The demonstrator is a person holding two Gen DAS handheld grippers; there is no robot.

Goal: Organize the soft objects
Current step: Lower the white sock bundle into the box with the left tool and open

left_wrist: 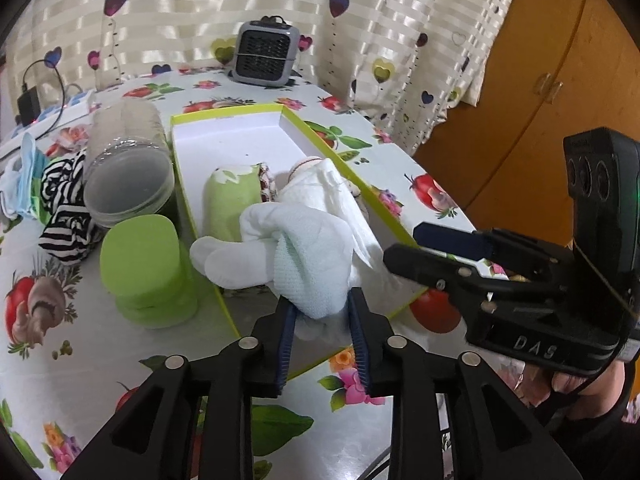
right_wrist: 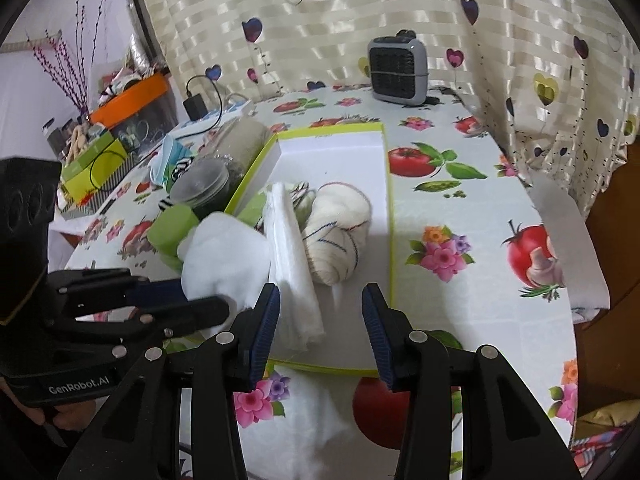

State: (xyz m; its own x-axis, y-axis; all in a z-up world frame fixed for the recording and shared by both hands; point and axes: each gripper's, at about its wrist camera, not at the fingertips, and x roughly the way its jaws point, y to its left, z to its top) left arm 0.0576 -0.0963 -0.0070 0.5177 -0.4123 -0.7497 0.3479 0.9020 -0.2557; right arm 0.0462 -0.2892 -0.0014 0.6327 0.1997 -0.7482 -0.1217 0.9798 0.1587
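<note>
A: Socks, mostly. What step was it?

B: Placing, I judged. One lime-edged box (left_wrist: 224, 136) filled the frame's centre, holding one green roll (left_wrist: 232, 204) and one striped bundle (right_wrist: 336, 232). The left gripper (left_wrist: 322, 330) was clamped on one white sock (left_wrist: 304, 256) over the box's lower edge.

A: And the right gripper (right_wrist: 320, 332)?

B: Spread apart, empty. Next: lower and release gently.

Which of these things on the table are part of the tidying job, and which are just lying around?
Part of the job:
- white cloth, clamped in the left gripper
- green rolled cloth
- cream sock bundle
- lime-edged box
- striped cloth, outside the box
- right gripper, open

Just lying about:
- grey fan heater
- clear jar
- charger
- face mask
</note>
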